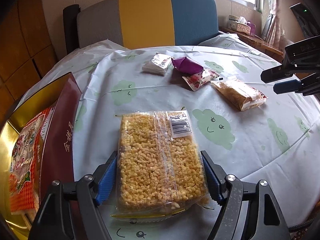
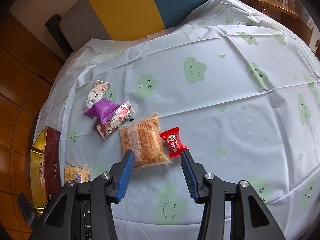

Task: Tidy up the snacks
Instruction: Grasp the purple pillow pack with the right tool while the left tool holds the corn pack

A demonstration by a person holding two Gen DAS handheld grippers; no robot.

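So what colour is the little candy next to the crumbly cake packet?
Red candy, with a small cartoon face printed on it; the right wrist view shows it best.

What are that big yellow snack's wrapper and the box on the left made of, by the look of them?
The yellow puffed-rice snack seems wrapped in clear, glossy plastic film: the grains show through, and it has a crimped seam and a barcode sticker. The box looks like maroon printed cardboard with a shiny gold lining, probably foil paper; it mirrors the packet inside.

A chair (image 1: 146, 18) with grey, yellow and blue panels stands at the table's far edge, the cloud-printed tablecloth (image 2: 220, 108) covers the table, and a tissue box (image 1: 243, 26) sits on the window ledge.
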